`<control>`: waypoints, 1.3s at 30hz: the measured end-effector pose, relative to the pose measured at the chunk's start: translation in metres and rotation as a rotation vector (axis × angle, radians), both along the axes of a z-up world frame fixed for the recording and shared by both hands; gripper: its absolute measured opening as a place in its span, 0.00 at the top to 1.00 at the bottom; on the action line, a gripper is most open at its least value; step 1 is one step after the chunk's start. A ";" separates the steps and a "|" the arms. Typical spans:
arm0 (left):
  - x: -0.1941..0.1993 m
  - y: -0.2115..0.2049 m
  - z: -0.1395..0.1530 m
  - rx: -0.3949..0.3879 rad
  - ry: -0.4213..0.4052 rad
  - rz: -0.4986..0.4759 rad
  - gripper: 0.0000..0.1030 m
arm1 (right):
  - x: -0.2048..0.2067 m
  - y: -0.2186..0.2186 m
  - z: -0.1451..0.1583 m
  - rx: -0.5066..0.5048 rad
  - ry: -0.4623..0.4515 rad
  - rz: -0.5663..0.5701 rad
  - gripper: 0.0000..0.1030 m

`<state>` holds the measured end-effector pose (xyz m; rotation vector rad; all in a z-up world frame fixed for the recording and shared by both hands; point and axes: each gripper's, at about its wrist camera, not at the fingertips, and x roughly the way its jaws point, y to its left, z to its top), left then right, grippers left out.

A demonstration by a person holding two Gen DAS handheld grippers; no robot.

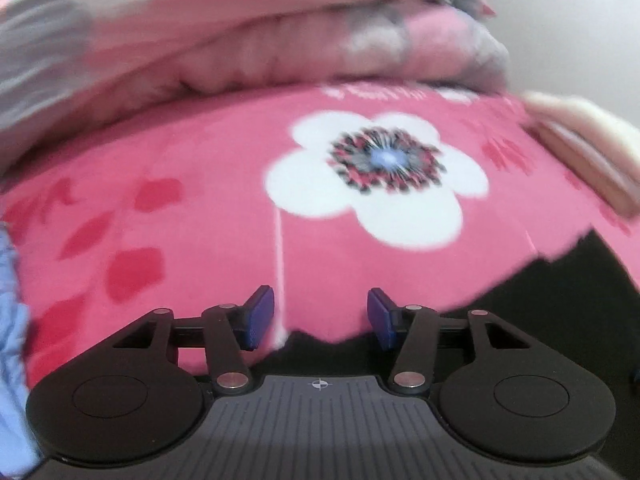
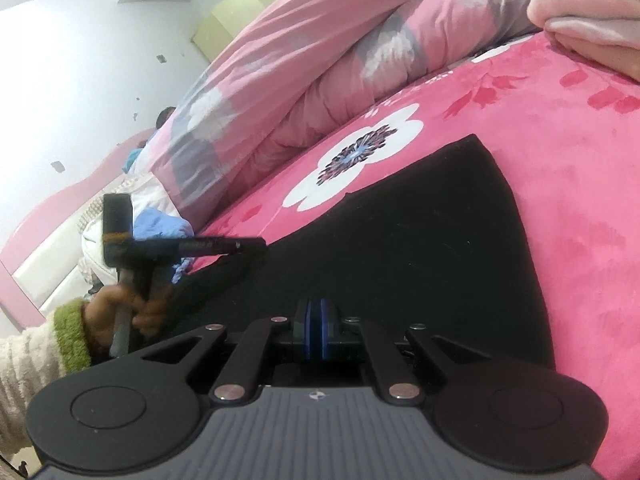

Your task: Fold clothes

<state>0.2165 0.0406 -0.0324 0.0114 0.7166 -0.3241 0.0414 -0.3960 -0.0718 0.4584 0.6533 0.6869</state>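
Right gripper (image 2: 316,332): its blue pads were pressed together low over the near part of the black garment (image 2: 400,248); whether a pinch of cloth sat between them could not be told, since the dark cloth hid any fold there.
Left gripper (image 1: 320,316): jaws stood apart with nothing between them, hovering over the pink flowered blanket (image 1: 180,160) just past the garment's ragged near edge (image 1: 540,288).
Left hand (image 2: 116,312): seen in the right wrist view at the far left side of the garment, wrapped round the gripper's handle, a green cuff and cream sleeve (image 2: 36,360) behind it.
Garment: spread flat on the blanket, one straight edge and a corner reaching toward the white flower print (image 2: 352,156).
Surroundings: a rolled pink and grey quilt (image 2: 300,72) lay beyond, a pale pink folded cloth (image 2: 592,12) at the far right, a blue cloth (image 2: 160,228) near the headboard.
Step in hand: judged to be setting up a fold, the right side already clenched at the hem, the left one not yet gripping.
Next move: the left gripper would probably need to come down on the garment's edge and close, so both sides could lift and carry it over together.
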 end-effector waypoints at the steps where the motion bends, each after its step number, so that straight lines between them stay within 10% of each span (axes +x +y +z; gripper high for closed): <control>1: -0.006 -0.004 0.007 -0.014 -0.017 -0.021 0.49 | 0.000 0.000 0.000 0.004 0.000 0.001 0.97; 10: -0.050 -0.116 -0.004 0.120 0.008 -0.420 0.47 | 0.001 -0.004 -0.005 0.041 0.000 0.002 0.97; 21: 0.028 -0.085 -0.011 -0.054 0.060 -0.196 0.41 | -0.001 -0.004 -0.006 0.049 -0.005 -0.002 0.97; 27: 0.007 -0.007 0.075 -0.021 -0.077 -0.002 0.41 | -0.001 -0.004 -0.006 0.055 -0.005 -0.001 0.97; 35: -0.092 0.097 0.239 0.326 -0.409 0.256 0.38 | -0.003 -0.003 -0.005 0.049 -0.007 -0.005 0.97; 39: -0.136 0.125 0.264 0.420 -0.412 0.327 0.36 | -0.003 -0.002 -0.005 0.043 -0.008 -0.009 0.98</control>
